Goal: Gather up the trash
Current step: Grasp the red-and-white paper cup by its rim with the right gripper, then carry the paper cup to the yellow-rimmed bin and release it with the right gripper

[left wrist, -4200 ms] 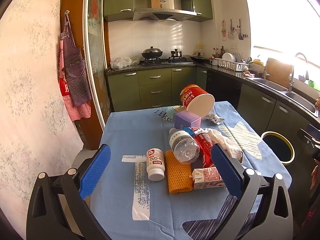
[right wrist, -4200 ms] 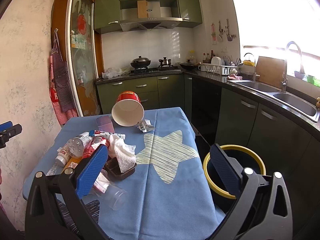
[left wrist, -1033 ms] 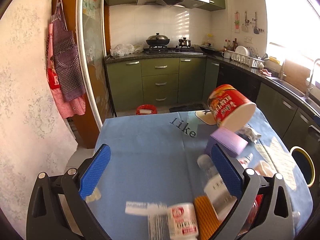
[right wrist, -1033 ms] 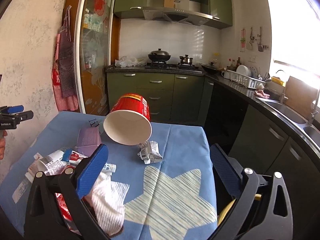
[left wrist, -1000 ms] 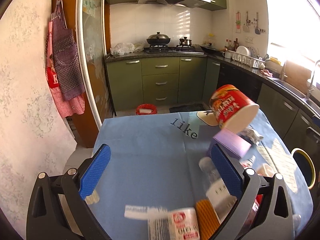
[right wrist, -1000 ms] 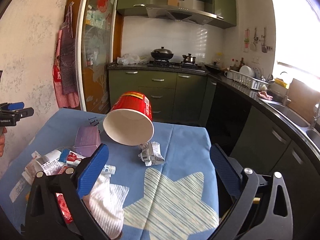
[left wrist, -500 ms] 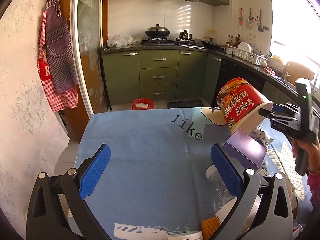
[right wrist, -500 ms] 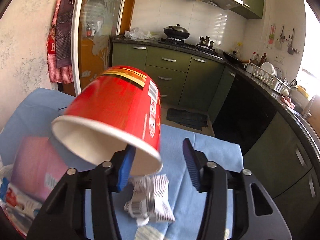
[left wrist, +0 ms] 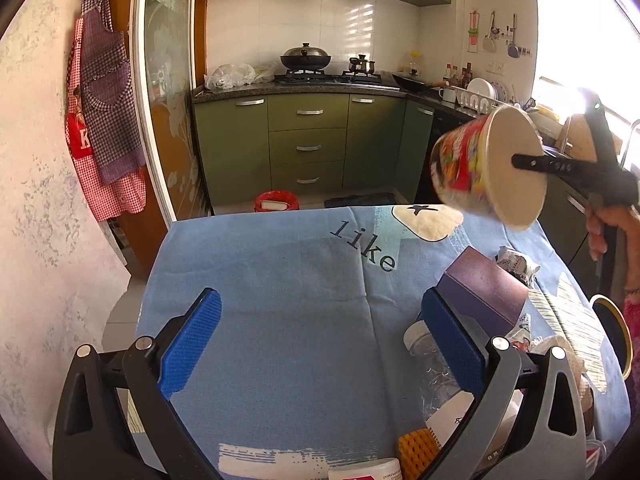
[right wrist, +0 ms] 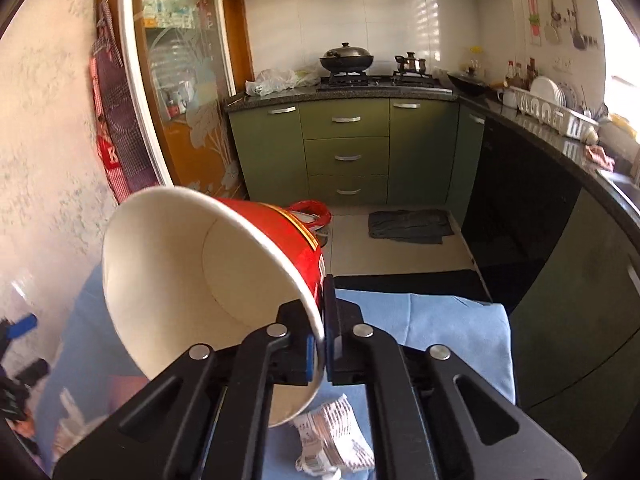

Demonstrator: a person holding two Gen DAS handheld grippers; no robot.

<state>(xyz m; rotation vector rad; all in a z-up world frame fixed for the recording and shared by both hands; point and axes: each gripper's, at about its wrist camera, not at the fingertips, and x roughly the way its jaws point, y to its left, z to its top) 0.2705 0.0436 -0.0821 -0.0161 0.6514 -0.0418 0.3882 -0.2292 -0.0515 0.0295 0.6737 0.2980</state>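
Clamping the rim of the red paper bucket [right wrist: 208,280], the right gripper [right wrist: 320,344] is seen with its jaws closed on the bucket wall, one pad inside and one outside. The bucket is held clear of the bench [left wrist: 280,280], tilted on its side, its open white mouth turned toward the right wrist camera. In the left wrist view the same bucket [left wrist: 476,168] is seen in the air above the far right part of the blue cloth, with the right gripper [left wrist: 520,159] reaching to it from the right.

The left gripper [left wrist: 320,344] is spread wide and holds nothing; bare cloth lies between its blue pads. A purple box [left wrist: 488,292] lies just behind its right finger, and a clear plastic bottle [left wrist: 432,356] is partly hidden by that finger. A crumpled wrapper [right wrist: 332,440] lies on the cloth below the bucket. A yellow-rimmed bin [left wrist: 616,336] is seen at the bench's right edge.
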